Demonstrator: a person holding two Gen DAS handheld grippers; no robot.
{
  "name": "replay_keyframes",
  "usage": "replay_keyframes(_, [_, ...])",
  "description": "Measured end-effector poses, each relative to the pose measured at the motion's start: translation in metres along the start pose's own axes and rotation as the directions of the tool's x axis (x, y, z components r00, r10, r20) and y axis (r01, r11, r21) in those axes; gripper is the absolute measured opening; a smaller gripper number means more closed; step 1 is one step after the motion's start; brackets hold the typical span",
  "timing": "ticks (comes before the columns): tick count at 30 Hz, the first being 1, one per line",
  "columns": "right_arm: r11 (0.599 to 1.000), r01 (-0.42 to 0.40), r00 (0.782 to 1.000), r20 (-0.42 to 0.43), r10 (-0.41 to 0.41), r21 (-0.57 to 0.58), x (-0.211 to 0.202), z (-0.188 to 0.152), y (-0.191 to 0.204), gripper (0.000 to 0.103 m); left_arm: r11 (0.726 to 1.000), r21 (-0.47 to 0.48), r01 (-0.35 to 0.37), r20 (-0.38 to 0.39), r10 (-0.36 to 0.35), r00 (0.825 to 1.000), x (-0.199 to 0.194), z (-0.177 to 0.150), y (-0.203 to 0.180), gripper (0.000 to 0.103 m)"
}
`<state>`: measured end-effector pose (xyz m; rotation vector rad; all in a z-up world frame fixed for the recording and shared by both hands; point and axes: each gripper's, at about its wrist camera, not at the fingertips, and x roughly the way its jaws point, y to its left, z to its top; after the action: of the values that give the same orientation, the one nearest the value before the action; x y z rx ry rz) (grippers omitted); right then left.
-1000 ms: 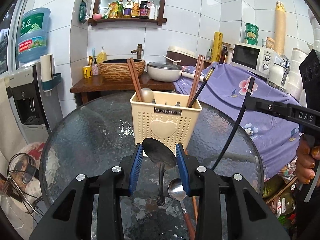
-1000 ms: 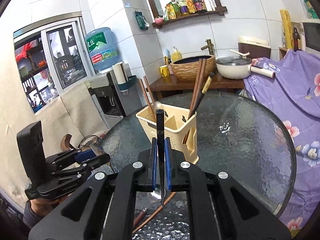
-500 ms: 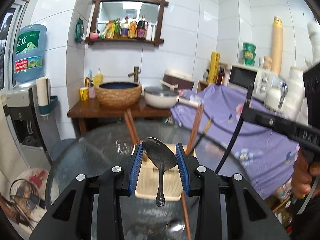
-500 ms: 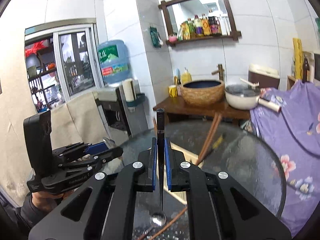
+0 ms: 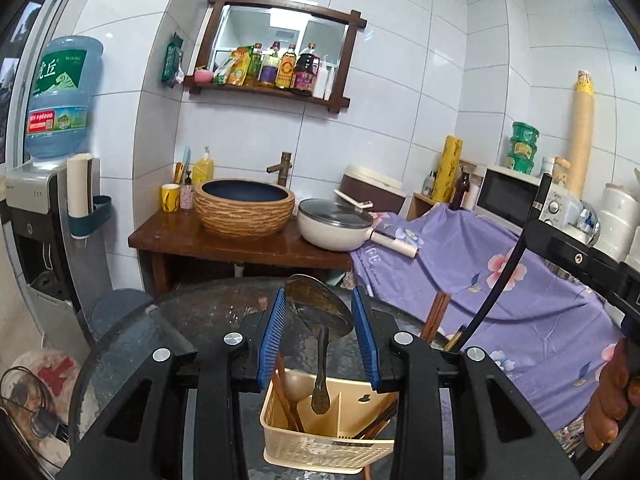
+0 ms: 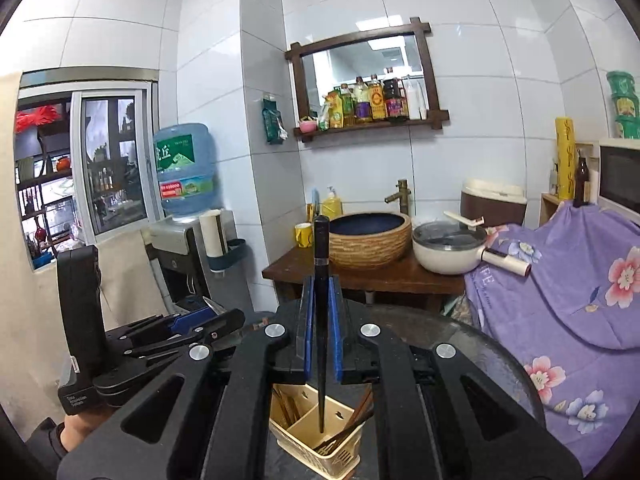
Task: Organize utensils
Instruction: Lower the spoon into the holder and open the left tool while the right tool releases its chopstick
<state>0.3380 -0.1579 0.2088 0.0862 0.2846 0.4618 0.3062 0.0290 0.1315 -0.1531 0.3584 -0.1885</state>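
The left gripper (image 5: pixel 318 334) with its blue pads is closed on a dark metal spoon (image 5: pixel 318 322). The pads squeeze the round bowl part of the spoon. The spoon's handle hangs straight down. Its tip is over the cream plastic utensil basket with little holes (image 5: pixel 324 446), above the middle part of it.

The basket sits on the round dark glass table (image 5: pixel 132 344). It has walls inside that split it into parts. Brown wooden chopsticks (image 5: pixel 289 398) and a pale spoon (image 5: pixel 297 384) stand in the left part. More brown sticks lean out on the right side.

The right gripper (image 6: pixel 321 334) is closed tight on a long thin black chopstick (image 6: pixel 321 312). The stick stands almost straight up between the blue pads. Its top pokes up above the gripper. Its bottom end points down into the basket (image 6: pixel 320 446), into an open part near the middle. I cannot tell if it touches the bottom.

In the right wrist view the left gripper (image 6: pixel 212 318) shows at the left, held by a hand.

Behind the table is a brown wooden stand (image 5: pixel 240 244) with a woven bowl sink (image 5: pixel 244 212) and a white pan with a lid (image 5: pixel 338 228). A purple flowered cloth (image 5: pixel 520 280) lies to the right.
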Motion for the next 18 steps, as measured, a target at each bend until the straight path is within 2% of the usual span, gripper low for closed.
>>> replay_keyframes(10, [0.999,0.012,0.997,-0.083,-0.008,0.048,0.031,-0.060,-0.014,0.008,1.000,-0.004,-0.031,-0.091,0.030,0.995,0.035,-0.051,0.009,0.033])
replay_keyframes(18, [0.998,0.016,0.992,-0.127,-0.008,0.057,0.040,-0.084,-0.018,0.008,0.999,0.031,-0.038,-0.147,0.042,0.988,0.050,-0.076,0.008,0.033])
